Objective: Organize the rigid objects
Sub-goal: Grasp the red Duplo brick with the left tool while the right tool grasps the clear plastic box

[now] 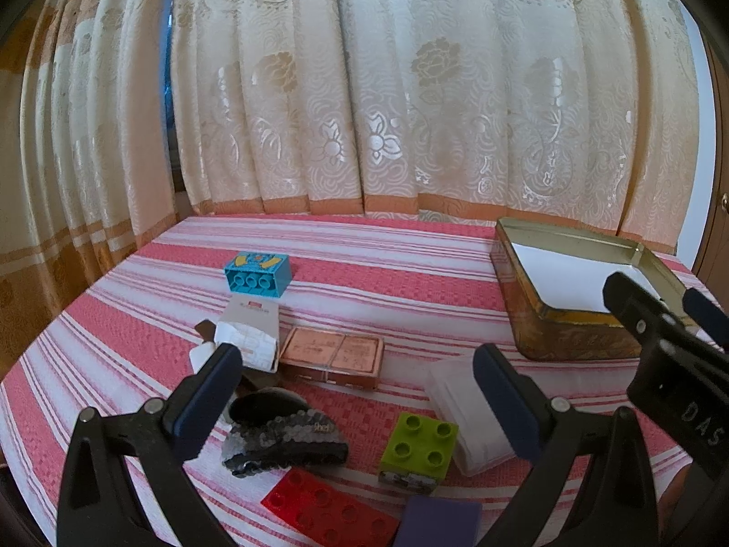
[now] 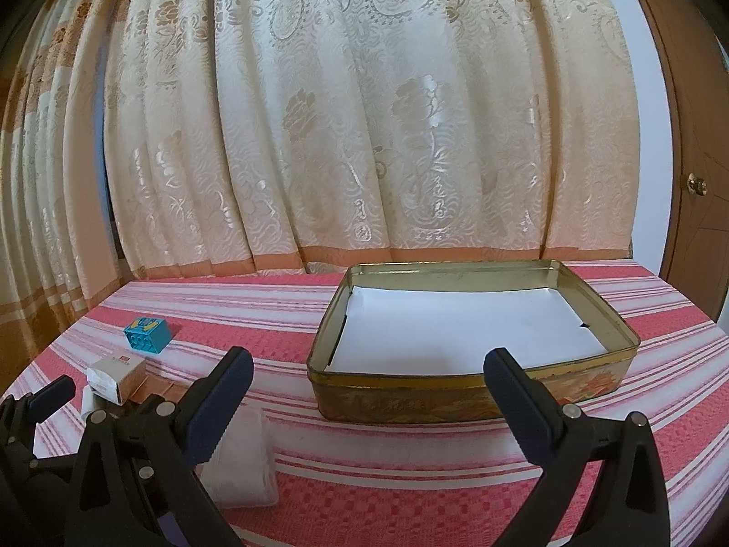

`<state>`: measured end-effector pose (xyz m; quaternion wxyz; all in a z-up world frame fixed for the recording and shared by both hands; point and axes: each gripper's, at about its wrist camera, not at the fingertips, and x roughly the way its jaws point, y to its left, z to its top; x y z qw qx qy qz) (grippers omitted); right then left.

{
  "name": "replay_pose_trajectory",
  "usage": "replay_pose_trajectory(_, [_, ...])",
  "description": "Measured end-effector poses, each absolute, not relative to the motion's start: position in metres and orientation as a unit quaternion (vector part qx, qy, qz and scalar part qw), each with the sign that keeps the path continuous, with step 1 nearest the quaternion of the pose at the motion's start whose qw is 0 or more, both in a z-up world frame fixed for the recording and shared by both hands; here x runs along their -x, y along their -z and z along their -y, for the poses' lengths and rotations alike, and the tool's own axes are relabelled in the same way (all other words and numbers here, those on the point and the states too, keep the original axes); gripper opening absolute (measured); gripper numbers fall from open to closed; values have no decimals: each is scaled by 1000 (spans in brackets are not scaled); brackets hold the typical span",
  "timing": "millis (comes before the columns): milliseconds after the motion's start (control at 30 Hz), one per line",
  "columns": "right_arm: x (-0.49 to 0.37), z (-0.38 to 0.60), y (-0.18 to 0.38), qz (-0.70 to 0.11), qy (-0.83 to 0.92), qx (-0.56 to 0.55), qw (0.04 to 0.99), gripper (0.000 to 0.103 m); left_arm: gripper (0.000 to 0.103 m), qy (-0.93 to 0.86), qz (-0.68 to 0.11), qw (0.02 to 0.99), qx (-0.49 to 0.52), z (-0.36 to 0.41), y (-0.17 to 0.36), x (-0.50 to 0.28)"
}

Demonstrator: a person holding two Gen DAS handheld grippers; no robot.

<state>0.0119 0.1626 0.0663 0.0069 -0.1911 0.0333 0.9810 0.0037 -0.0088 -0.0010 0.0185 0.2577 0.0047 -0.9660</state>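
My left gripper is open and empty above a cluster of objects on the striped cloth: a green brick, a red flat plate, a black sequined clip, a copper box, a white carton, a blue brick and a clear plastic box. My right gripper is open and empty in front of the gold tin, which is lined with white paper. The tin also shows at the right in the left wrist view.
A purple block lies at the near edge. The clear box, white carton and blue brick lie left of the tin. Curtains hang behind the table. A wooden door stands at right.
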Motion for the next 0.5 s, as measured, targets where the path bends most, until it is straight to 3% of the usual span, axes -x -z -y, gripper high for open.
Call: replay_pose_trajectory(500, [2, -118, -40, 39, -951, 284, -113, 97, 99, 941, -54, 57, -328, 88, 19, -28])
